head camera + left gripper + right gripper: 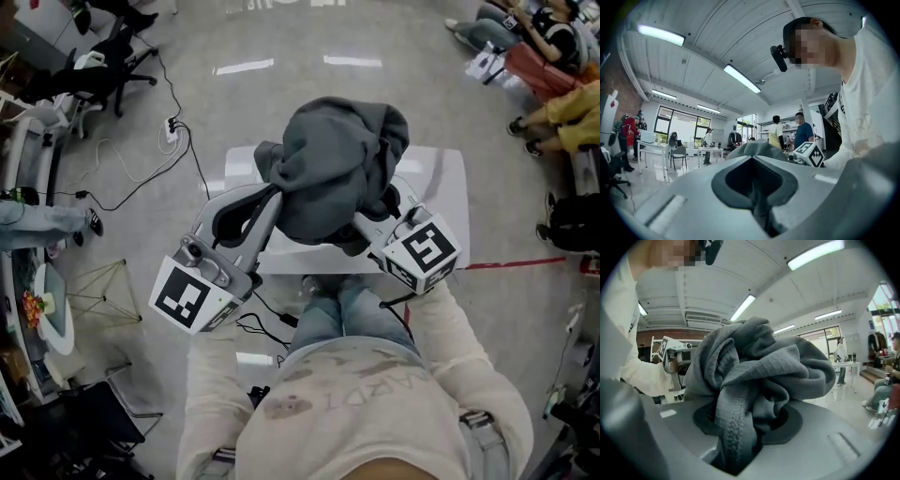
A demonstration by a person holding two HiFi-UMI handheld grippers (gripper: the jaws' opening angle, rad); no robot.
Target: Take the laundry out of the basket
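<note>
The right fingers (825, 437) are clenched on the garment (759, 362). A thick fold of grey cloth with a zip (733, 423) along it runs down into the gap between them. The rest of the cloth mounds up over their tips and hides most of what lies beyond.

The left fingers (693, 197) are also closed. A thin strip of the same grey cloth is pinched in the seam where they meet, and the bulk of the garment shows as a low hump just past their tips.

In the head view the garment is a crumpled grey bundle between the two grippers. The left gripper (272, 202) reaches it from the lower left and the right gripper (361, 225) from the lower right, so the cloth sits on and ahead of both sets of fingers. It is gripped at its near edge, with most of its bulk on the far side from the person.

The bundle is over the middle of a white surface (441, 178), and I cannot tell whether any of it touches that surface.

Each gripper's marker cube is at its near end, the left cube (192, 298) and the right cube (427, 251), with the person's pale sleeves (459, 347) behind them.

Around the surface is a grey floor (309, 94) with a black cable (150, 178) trailing at the left. People sit at the upper right (553, 84).
</note>
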